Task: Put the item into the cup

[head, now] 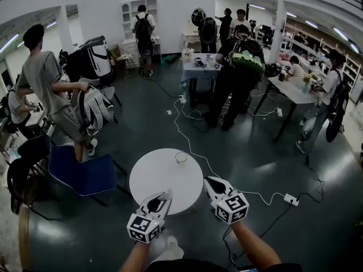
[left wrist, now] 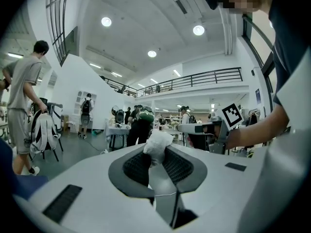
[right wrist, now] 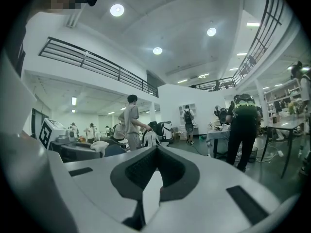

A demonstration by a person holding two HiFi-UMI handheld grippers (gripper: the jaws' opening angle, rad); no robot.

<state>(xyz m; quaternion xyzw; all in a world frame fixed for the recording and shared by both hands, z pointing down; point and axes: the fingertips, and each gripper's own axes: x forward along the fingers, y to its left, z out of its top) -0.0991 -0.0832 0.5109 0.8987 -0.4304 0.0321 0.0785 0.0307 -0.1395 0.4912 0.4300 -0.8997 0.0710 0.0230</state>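
1. Left gripper [head: 163, 197]: at the near edge of the round white table [head: 148, 175], pointing to the far side. Its jaws are partly closed and clamped on a white crumpled item [left wrist: 158, 141], which sticks out past the pads.
2. Item [head: 167, 194]: held at the tip of the left gripper, over the near part of the table and well short of the cup.
3. Cup [head: 181, 157]: a clear cup standing upright on the far right part of the table top, apart from both grippers.
4. Right gripper [head: 209, 181]: just right of the table's near right edge. In the right gripper view its jaws meet at the tips and hold nothing.
5. Blue chair [head: 80, 175]: left of the table, on the dark floor.
6. White cable [head: 193, 149]: runs across the floor from the far tables past the round table to a power strip [head: 291, 199] at the right.
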